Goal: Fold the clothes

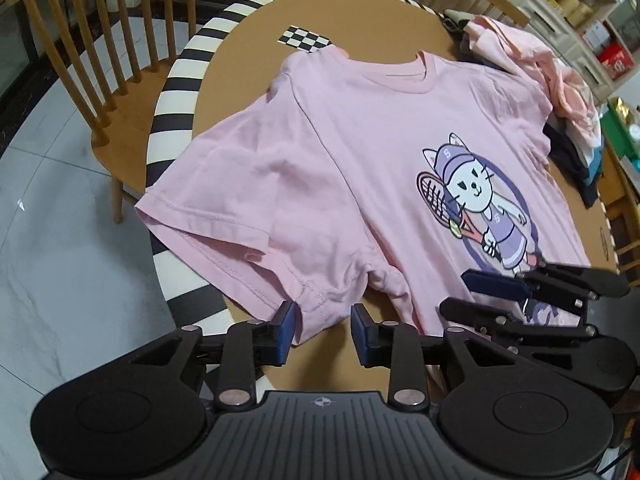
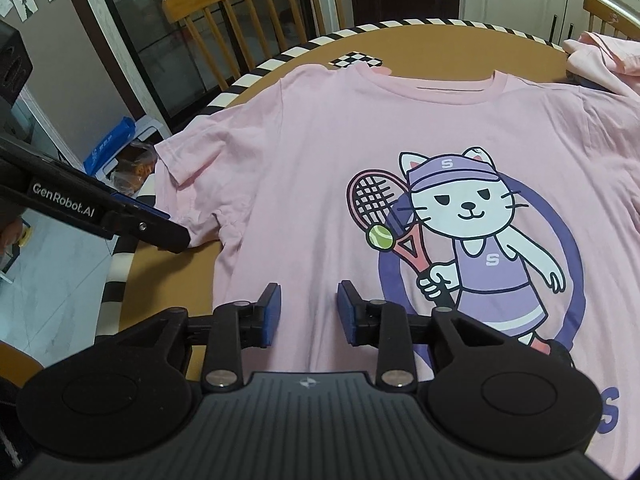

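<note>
Left gripper, jaws apart, sits at the shirt's underarm; right gripper, jaws apart, hovers over its front.

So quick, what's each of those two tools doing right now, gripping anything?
Left tool: open, holding nothing, at the pink cat-print cotton T-shirt's sleeve.
Right tool: open, holding nothing, over that shirt's front.

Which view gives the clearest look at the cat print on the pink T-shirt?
The right wrist view: the cat print shows whole and large. In the left wrist view the print is smaller, skewed, its lower part hidden by the right gripper.
</note>
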The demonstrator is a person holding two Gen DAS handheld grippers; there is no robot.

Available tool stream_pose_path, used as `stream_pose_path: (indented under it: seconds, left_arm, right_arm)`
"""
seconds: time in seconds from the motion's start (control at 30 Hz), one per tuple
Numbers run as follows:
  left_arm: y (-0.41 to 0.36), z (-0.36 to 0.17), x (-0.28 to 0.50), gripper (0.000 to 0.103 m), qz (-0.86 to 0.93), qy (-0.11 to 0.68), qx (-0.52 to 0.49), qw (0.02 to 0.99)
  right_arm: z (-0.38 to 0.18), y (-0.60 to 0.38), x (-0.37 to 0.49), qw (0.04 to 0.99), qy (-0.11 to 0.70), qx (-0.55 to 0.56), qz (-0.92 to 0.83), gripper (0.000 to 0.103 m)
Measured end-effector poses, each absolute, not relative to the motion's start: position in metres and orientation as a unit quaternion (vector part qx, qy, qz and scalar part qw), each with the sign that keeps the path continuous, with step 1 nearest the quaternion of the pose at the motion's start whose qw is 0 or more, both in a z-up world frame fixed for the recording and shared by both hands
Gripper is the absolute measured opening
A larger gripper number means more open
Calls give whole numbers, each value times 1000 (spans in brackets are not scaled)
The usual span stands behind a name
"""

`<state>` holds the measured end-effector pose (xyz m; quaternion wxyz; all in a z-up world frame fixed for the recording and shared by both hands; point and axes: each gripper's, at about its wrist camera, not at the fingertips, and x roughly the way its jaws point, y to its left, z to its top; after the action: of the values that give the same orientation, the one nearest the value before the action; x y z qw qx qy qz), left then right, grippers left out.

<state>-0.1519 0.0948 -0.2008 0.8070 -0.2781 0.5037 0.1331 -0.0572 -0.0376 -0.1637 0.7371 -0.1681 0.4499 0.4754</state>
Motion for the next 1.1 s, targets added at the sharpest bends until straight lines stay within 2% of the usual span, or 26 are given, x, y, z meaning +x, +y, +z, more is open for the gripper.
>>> stream_pose_path:
  seconds: [0.1, 0.13, 0.27, 0.43, 0.7, 0.73, 0.87, 1.1]
  left_arm:
    - [97, -201, -152, 26, 133, 489, -292, 811]
    - [97, -202, -151, 6, 132, 486, -288, 815]
    - [87, -199, -156, 4, 136, 465, -254, 837]
    - [53, -178, -177, 3, 130, 414, -120, 893]
    - [23, -191, -196, 3, 102, 428, -55, 896]
    - [22, -193, -196, 3, 105, 432, -54, 894]
    - [26, -199, -198, 2, 112, 441, -67, 888]
    - [41, -196, -209, 1, 129, 447, -113, 878]
  right_arm:
    - [-164, -38, -57, 736, 448, -168, 478, 34]
    - [-164, -38, -57, 736, 448, -170, 479, 34]
    - [-162, -35, -58, 734, 450, -178, 477, 34]
    - [-153, -33, -50, 747, 447, -171, 462, 33]
    - [-144, -5, -33, 747, 435, -153, 478, 33]
    - [-144, 0, -33, 742, 434, -151, 487, 32]
    - [-142, 20, -43, 699, 435, -163, 544, 14]
    - [-158, 37, -63, 670, 440, -227, 553, 13]
